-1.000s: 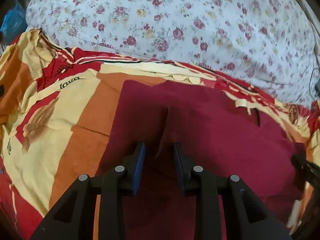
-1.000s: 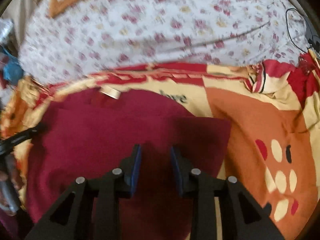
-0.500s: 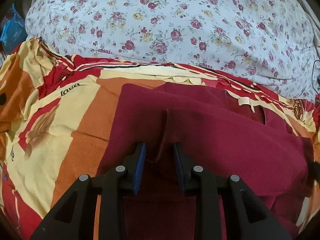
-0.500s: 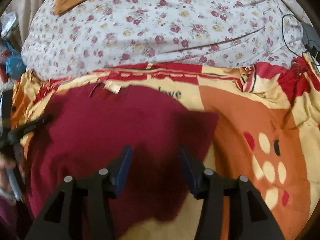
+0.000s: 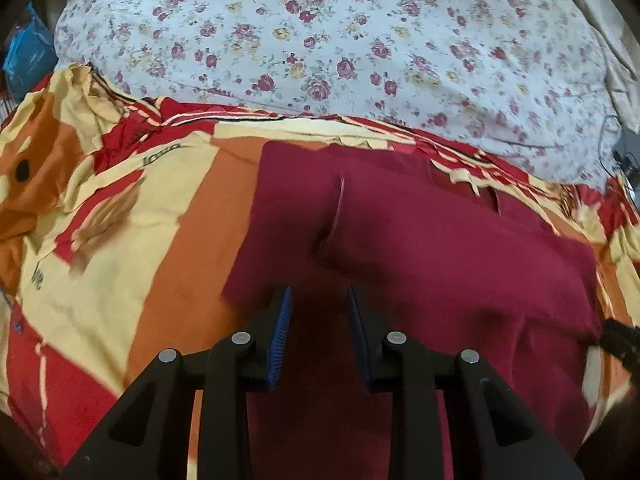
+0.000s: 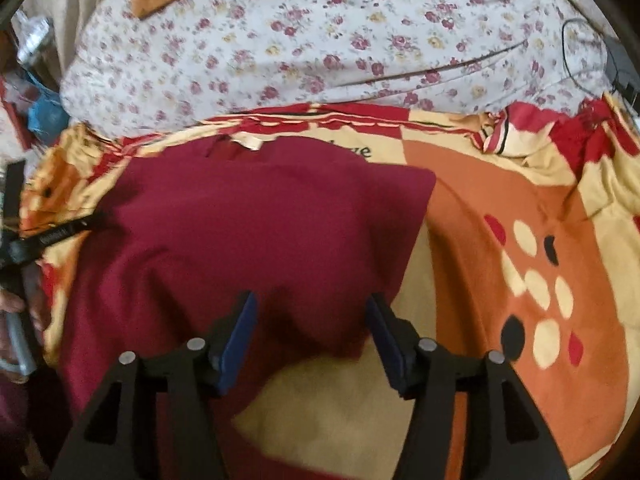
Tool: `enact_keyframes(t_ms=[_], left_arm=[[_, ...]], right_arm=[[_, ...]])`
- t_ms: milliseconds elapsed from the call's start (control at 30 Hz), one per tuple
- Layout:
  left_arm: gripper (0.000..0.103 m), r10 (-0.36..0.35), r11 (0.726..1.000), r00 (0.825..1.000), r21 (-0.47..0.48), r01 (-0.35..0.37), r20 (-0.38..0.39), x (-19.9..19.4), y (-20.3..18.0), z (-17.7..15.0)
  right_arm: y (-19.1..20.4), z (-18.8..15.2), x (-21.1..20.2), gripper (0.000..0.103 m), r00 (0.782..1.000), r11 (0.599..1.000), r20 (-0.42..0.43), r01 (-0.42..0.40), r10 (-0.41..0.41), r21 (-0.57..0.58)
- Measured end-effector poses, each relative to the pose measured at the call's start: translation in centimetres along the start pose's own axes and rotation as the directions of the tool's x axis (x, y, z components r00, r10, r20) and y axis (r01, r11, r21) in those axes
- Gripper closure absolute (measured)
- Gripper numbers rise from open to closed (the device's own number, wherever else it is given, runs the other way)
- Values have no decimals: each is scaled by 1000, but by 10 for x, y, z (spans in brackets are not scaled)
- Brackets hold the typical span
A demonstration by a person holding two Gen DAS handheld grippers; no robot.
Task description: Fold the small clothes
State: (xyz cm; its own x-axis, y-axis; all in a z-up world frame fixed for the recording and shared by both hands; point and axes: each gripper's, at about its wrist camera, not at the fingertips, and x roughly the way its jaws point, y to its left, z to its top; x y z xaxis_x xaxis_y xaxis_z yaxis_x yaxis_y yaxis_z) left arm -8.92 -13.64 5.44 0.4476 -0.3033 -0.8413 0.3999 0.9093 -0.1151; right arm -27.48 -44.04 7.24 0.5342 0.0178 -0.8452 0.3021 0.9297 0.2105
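Note:
A maroon garment (image 5: 440,260) lies folded on a red, orange and cream blanket (image 5: 160,240). A raised crease (image 5: 336,216) runs down its top layer. My left gripper (image 5: 319,294) hovers over the garment's near left part, jaws a narrow gap apart, and no cloth shows pinched between the blue pads. In the right wrist view the garment (image 6: 260,232) shows a pale label (image 6: 250,143) at its far edge. My right gripper (image 6: 311,298) is over the folded layer's near right corner. Its jaws are opening wide and the pads are off the cloth.
A floral sheet (image 5: 320,40) rises behind the blanket (image 6: 500,200). A black cable (image 6: 576,40) lies at its far right and a blue bag (image 5: 28,56) at far left. The left gripper and a hand (image 6: 16,308) show at the right view's left edge.
The right jaws have spread from narrow to wide and let the maroon cloth drop flat. Both grippers have drawn back, so the crease sits farther from the left fingertips.

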Motion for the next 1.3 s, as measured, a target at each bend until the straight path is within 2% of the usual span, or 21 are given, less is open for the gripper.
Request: enact_keyframes(t_ms=[67, 233, 400, 600, 733, 833, 1000, 1100, 1233, 1300], left_arm=[[85, -5, 1000, 1000, 7, 5, -7, -10, 6, -12], [85, -53, 998, 996, 18, 55, -68, -38, 20, -54], [85, -81, 996, 988, 21, 84, -132, -58, 26, -94], [84, -105, 994, 972, -55, 95, -209, -65, 38, -144], [84, -82, 996, 967, -53, 71, -240, -69, 33, -170], [84, -61, 997, 957, -60, 46, -283, -70, 30, -188], [83, -43, 997, 943, -76, 19, -331, -66, 30, -210], [82, -67, 993, 938, -111, 30, -340, -64, 30, -210], [80, -100, 991, 911, -123, 55, -400, -51, 23, -214], [80, -98, 991, 908, -119, 54, -407, -49, 21, -214]], right_arm=[[-1, -9, -7, 35, 999, 999, -17, -47, 47, 3], [4, -35, -19, 34, 986, 989, -89, -144, 141, -24], [4, -64, -33, 28, 971, 981, -154, -190, 182, -42], [-3, -106, -37, 26, 963, 985, -222, -168, 155, -40], [-5, -131, -31, 25, 956, 990, -273, -128, 109, -52], [-5, -143, -28, 25, 951, 993, -296, -104, 83, -56], [-3, -155, -27, 21, 946, 992, -311, -114, 93, -50], [1, -160, -26, 21, 941, 989, -320, -138, 114, -51], [6, -163, -22, 21, 914, 973, -344, -232, 216, -6], [6, -165, -16, 21, 908, 969, -347, -245, 235, 13]])
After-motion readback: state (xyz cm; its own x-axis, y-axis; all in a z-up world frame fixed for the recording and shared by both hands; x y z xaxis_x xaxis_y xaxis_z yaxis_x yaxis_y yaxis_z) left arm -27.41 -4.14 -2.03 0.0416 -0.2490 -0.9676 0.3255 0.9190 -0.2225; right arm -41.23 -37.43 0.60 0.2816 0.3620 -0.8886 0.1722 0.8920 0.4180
